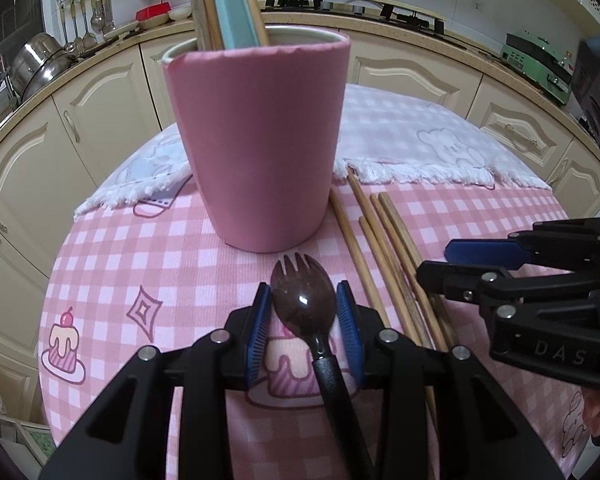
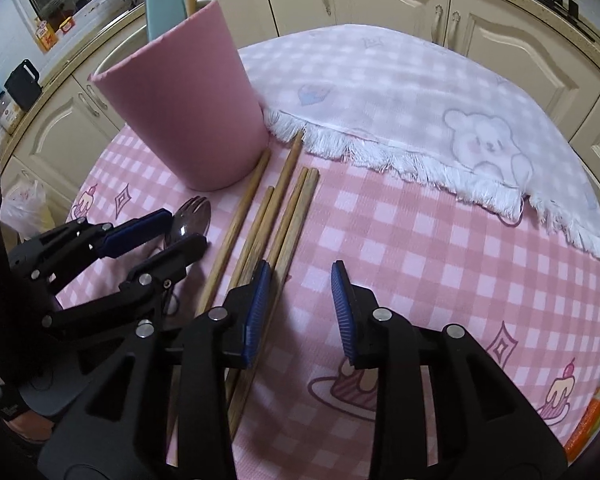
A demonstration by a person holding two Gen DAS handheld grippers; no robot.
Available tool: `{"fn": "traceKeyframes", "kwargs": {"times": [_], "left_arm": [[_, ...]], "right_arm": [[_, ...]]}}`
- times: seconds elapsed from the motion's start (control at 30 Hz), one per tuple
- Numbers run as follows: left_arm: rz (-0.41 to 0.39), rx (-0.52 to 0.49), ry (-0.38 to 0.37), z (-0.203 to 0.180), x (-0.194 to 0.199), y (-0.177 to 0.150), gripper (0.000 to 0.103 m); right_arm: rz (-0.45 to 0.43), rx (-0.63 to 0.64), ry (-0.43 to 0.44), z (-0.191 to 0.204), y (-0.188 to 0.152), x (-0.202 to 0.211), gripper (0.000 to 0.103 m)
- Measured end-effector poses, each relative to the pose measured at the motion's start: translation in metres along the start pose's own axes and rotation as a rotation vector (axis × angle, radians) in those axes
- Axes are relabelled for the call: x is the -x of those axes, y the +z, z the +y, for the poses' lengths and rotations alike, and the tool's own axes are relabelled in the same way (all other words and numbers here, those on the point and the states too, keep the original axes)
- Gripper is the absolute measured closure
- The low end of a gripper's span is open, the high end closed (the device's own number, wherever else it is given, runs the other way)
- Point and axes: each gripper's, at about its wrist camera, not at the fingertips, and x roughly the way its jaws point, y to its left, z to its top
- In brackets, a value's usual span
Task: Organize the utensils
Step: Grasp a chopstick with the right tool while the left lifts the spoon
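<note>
L tongs [image 1: 305, 300] are seen clamped on a dark spork [image 1: 302, 300], tines just in front of the pink cup [image 1: 260, 140] on the desk [image 2: 420, 240]. R tongs [image 2: 300, 280] are held apart w/ nothing between, beside loose chopsticks [image 2: 284, 200] lying right of the cup. More utensils are stood inside the cup.

The right gripper [image 2: 302, 312] hung open beside five chopsticks [image 2: 288, 216] lying near the pink cup [image 2: 184, 108].

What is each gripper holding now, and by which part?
Left gripper: the brown spork, by the sides of its bowl. Right gripper: nothing; its jaws are open.
</note>
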Motion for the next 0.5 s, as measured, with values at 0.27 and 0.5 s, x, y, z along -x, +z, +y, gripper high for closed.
{"fn": "traceKeyframes", "kwargs": {"times": [0.27,0.5], "left_arm": [[-0.002,-0.001,-0.006,0.000,-0.001,0.000,0.070],[0.000,0.003,-0.012,0.004,0.000,-0.001,0.070]], "right_arm": [[0.004,0.039,-0.042,0.004,0.007,-0.004,0.072],[0.011,0.125,-0.121,0.017,-0.001,-0.004,0.075]]}}
